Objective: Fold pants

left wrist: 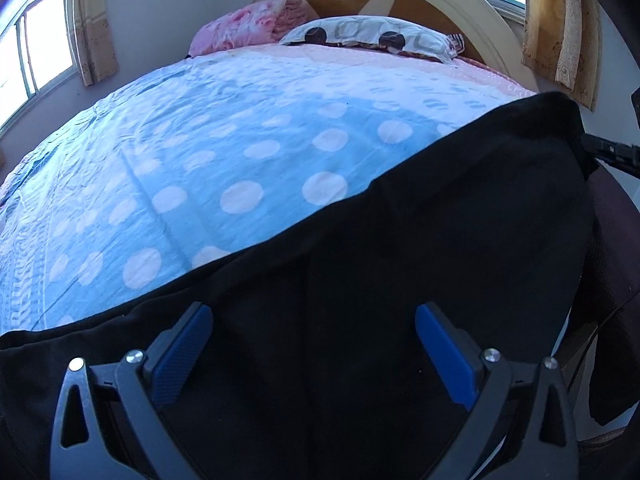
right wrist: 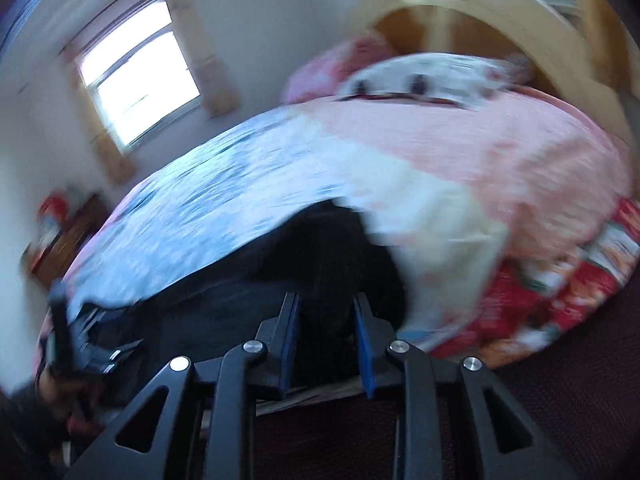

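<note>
Black pants [left wrist: 420, 248] lie across the near edge of the bed, over the blue dotted sheet [left wrist: 224, 152]. My left gripper [left wrist: 314, 316] is open, its blue pads wide apart just above the pants, holding nothing. In the blurred right wrist view my right gripper [right wrist: 326, 308] has its pads partly apart with dark pants fabric [right wrist: 320, 248] between and beyond them; whether it pinches the cloth is unclear. The other gripper shows at the far left of that view [right wrist: 64, 332] and at the right edge of the left wrist view [left wrist: 612, 152].
The bed has a pink sheet [right wrist: 500, 160] near the head, pillows [left wrist: 372, 36] and a curved wooden headboard [left wrist: 460, 12]. Windows with curtains [left wrist: 36, 48] are on the left wall. A red floral cover [right wrist: 560, 288] hangs at the bed's right side.
</note>
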Demonstrator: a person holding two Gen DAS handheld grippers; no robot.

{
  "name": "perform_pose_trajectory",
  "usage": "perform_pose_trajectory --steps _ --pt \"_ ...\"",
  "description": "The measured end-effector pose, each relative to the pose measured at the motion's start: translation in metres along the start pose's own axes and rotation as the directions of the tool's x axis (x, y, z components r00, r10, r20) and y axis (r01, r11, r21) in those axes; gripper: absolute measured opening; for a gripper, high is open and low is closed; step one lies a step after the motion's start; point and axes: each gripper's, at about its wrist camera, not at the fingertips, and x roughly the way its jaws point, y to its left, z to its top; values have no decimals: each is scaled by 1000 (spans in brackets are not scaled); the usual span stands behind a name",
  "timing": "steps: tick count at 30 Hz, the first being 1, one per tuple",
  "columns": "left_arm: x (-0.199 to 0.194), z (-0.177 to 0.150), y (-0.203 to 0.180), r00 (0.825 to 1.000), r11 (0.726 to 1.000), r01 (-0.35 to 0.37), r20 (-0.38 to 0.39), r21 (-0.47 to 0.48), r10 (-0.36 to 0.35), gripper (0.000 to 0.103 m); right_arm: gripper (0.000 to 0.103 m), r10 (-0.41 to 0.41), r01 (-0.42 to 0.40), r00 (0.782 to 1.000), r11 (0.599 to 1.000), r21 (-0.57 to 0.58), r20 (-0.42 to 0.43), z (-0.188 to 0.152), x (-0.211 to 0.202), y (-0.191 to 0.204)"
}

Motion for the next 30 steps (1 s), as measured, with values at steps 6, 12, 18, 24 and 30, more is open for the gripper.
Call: perform_pose_trajectory --steps 6,12,18,24,30 --pt "0 0 1 1000 1000 4 1 1 -4 103 28 -136 135 991 989 62 19 0 -2 -23" --pt "-3 -3 1 1000 1000 6 5 3 -6 103 48 -133 137 991 978 161 -30 2 6 -57" --pt "-3 -5 1 1000 1000 7 25 7 -7 103 43 -22 36 998 972 232 -63 0 17 -72" --pt "-4 -6 1 1000 1000 11 27 1 -11 103 9 18 -13 1000 987 160 -26 5 2 -50" --pt "-24 -6 18 994 990 95 56 -102 -89 103 7 22 -22 999 1000 -8 37 17 -25 21"
